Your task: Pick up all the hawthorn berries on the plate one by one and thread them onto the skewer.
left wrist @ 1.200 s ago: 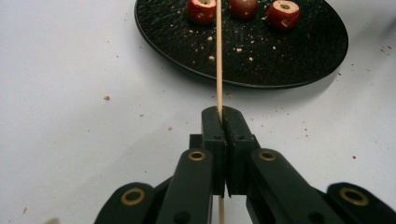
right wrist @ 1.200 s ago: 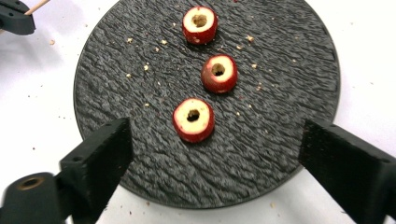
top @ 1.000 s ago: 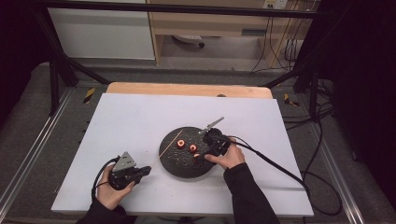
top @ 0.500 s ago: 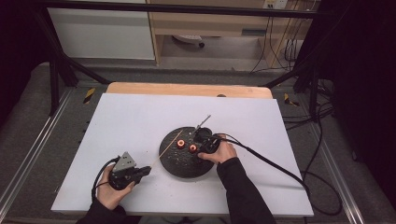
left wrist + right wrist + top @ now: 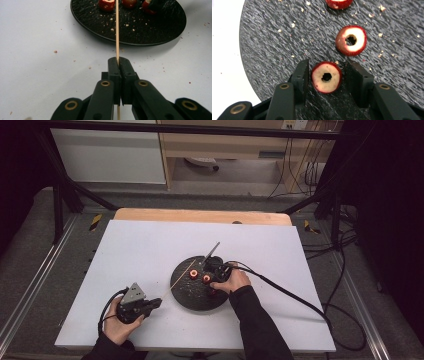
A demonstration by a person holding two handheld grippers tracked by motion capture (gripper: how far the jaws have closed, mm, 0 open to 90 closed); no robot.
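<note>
Wooden skewer point(image 5: 117, 27) clamped between the shut jaws of the left tool point(image 5: 121, 65); long axis runs from the tool toward the black plate point(image 5: 155, 30), tip over its near rim. Right tool view: right tool point(image 5: 328, 75) open wide, jaws either side of one cored red fruit slice point(image 5: 326, 77), not touching. Three slices counted there, second point(image 5: 351, 40), third point(image 5: 338, 3). High view: plate mid-worktop point(image 5: 150, 250).

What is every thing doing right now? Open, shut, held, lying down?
Left hand-held gripper: shut on the skewer.
Skewer: held, reaching over the plate.
Right hand-held gripper: open around a fruit ring.
Fruit ring: lying flat, cored, between the jaws.
Plate: flat on the table, crumb-speckled.
</note>
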